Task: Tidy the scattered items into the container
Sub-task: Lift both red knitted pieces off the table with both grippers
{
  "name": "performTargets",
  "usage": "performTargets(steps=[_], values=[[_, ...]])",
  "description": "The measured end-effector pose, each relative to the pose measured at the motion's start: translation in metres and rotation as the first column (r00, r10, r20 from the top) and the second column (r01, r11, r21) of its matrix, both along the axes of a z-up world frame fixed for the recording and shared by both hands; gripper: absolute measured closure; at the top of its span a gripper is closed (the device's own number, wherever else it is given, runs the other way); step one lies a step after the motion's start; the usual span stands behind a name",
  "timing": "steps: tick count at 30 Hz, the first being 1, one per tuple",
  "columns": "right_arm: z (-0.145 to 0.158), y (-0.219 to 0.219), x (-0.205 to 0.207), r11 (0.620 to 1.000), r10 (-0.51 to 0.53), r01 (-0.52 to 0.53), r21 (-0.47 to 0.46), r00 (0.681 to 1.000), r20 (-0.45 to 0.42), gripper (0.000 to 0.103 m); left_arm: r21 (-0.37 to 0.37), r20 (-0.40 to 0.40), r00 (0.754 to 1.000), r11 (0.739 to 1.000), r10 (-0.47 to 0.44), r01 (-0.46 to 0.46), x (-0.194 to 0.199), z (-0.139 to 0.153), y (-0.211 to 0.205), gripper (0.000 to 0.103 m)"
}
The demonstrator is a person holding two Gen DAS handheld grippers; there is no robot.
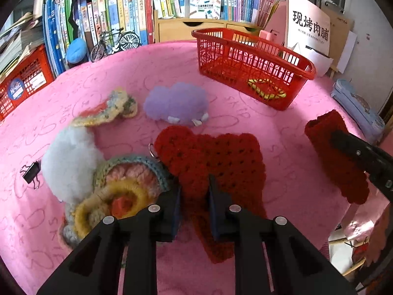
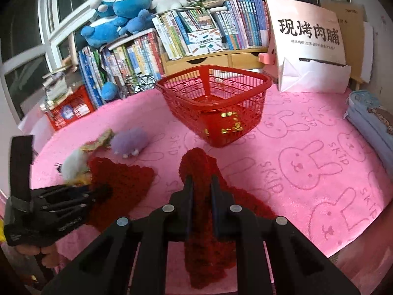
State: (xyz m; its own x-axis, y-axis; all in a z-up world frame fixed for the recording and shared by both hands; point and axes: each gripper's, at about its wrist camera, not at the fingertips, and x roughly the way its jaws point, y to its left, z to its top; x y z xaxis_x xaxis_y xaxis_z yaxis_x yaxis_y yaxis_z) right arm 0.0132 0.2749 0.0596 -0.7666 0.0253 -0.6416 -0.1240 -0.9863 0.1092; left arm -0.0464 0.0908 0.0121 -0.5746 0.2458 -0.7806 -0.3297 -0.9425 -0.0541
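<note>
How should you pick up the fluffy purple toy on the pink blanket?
Grip the fluffy purple plush toy across the rounded middle of its body, coming down from above. It sits as a soft mound on the pink bunny-print cloth, apart from the crocheted pieces beside it, so there looks to be room for the jaws on both sides. Its tiny white feet at the front are probably too small to pinch.
</note>
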Motion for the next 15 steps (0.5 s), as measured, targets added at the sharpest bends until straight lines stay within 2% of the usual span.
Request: performTargets(steps=[2, 7, 15], values=[[-0.010, -0.004, -0.003, 0.994, -0.056, 0.054, 0.094, 0.998, 0.018, 0.090, -0.007, -0.017, 1.000, 1.000, 0.001, -0.001, 0.001, -0.001, 0.000, 0.075], [-0.030, 0.002, -0.006, 0.999, -0.038, 0.040, -0.035, 0.998, 0.059, 0.089, 0.034, -0.011, 1.000, 0.999, 0.013, -0.013, -0.003, -0.003, -0.004, 0.072], [-0.035, -0.011, -0.006, 0.998, -0.033, 0.030, 0.053, 0.999, 0.043, 0.085, 0.072, -0.035, 0.999, 0.997, 0.037, -0.034, -0.004, -0.006, -0.006, 0.064]])
